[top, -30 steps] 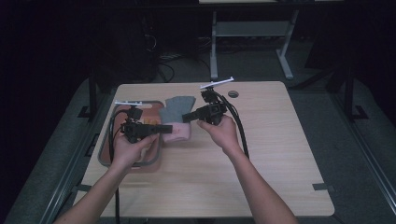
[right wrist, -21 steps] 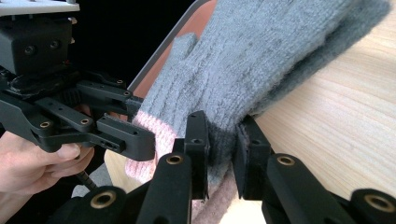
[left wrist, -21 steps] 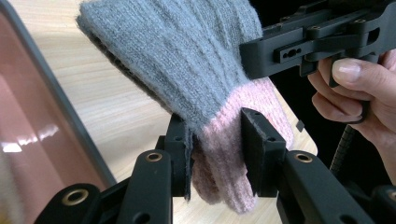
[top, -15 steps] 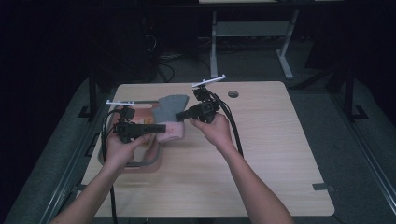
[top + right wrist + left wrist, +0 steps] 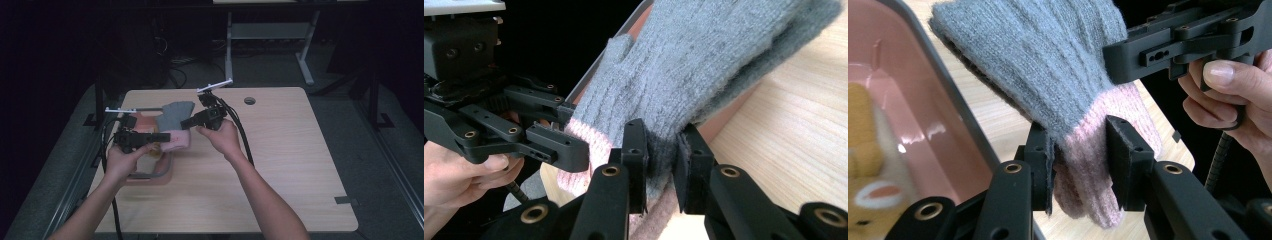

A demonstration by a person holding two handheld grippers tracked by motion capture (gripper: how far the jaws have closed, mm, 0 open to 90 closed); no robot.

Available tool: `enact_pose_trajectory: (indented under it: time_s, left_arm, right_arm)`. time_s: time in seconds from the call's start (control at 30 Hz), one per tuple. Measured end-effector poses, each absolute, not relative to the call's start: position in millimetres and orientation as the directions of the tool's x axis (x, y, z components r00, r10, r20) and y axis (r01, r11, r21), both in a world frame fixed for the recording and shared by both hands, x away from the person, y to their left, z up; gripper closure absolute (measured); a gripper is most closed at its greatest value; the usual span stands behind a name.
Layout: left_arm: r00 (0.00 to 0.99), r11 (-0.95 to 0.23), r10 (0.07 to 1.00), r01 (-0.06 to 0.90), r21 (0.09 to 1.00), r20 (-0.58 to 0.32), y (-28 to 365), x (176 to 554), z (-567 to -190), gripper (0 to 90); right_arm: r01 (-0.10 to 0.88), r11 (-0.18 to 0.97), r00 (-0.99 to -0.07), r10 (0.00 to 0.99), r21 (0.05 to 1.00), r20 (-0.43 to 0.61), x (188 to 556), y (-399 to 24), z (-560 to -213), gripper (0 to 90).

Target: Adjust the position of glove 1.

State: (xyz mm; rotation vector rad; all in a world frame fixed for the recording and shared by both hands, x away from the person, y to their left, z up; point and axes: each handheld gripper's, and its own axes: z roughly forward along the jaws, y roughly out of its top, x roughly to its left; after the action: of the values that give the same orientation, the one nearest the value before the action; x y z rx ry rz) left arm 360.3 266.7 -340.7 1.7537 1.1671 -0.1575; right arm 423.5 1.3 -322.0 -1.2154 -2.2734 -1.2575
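A knitted glove, grey (image 5: 174,113) with a pink cuff (image 5: 178,141), hangs stretched between both grippers above the left part of the table. My left gripper (image 5: 168,137) is shut on the glove's pink end (image 5: 1088,150), its pads pressing the wool from both sides (image 5: 1079,162). My right gripper (image 5: 186,122) is shut on the grey part (image 5: 704,65), and in its own view the jaws (image 5: 663,162) pinch a fold of the grey knit. The right gripper (image 5: 1188,40) shows beyond the glove in the left gripper view, and the left gripper (image 5: 529,132) shows in the right gripper view.
A pink tray with a grey rim (image 5: 151,175) lies under the glove at the table's left side. A yellow soft toy (image 5: 865,165) lies in it. The wooden table (image 5: 285,165) has a round cable hole (image 5: 249,100) at the back. Cables trail from both grippers.
Both hands have shifted to the left with the glove still held between the grippers. The grips look unchanged.
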Motion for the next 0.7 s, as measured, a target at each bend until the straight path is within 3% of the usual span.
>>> enact_pose_trajectory:
  time_s: [0.7]
  left_arm:
    - [0.507,-0.029,0.654,0.758,0.651,-0.561,304.6,358.7,-338.1,66.9]
  right_arm:
    - [0.759,0.28,-0.635,0.515,0.587,0.576,427.7,40.9,-320.3,77.3]
